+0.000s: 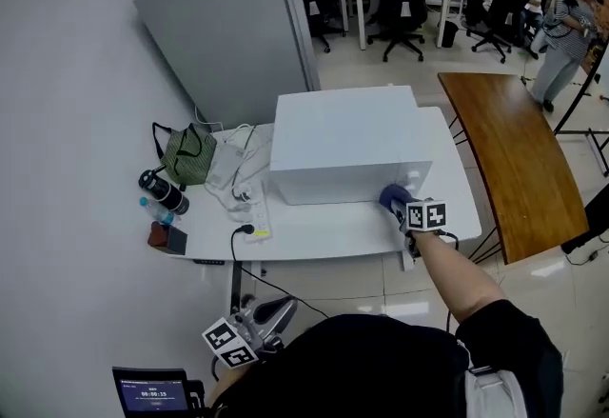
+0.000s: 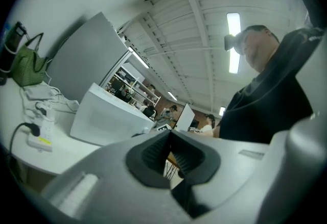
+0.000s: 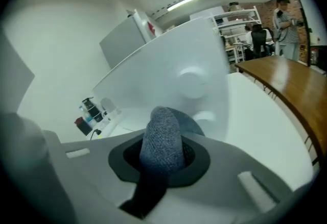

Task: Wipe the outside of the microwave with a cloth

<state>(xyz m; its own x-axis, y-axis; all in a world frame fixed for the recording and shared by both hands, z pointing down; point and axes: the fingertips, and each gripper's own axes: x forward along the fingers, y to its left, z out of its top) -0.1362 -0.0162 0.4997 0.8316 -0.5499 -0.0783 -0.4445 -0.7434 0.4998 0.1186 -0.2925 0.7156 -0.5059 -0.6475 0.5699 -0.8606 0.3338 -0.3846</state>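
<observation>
The white microwave (image 1: 347, 142) stands on the white table (image 1: 314, 230); it also fills the right gripper view (image 3: 173, 80) and shows in the left gripper view (image 2: 110, 116). My right gripper (image 1: 411, 213) is shut on a blue-grey cloth (image 1: 395, 198) (image 3: 162, 139), pressing it against the microwave's front face near its lower right corner. My left gripper (image 1: 249, 330) (image 2: 171, 154) hangs low below the table's front edge, away from the microwave, jaws closed together on nothing.
A power strip with cables (image 1: 255, 213), a green bag (image 1: 188, 155), a dark bottle (image 1: 162, 190) and a small red-brown object (image 1: 160, 235) lie on the table's left side. A grey refrigerator (image 1: 228, 21) stands behind. A brown wooden table (image 1: 514, 154) stands to the right. People sit at far desks.
</observation>
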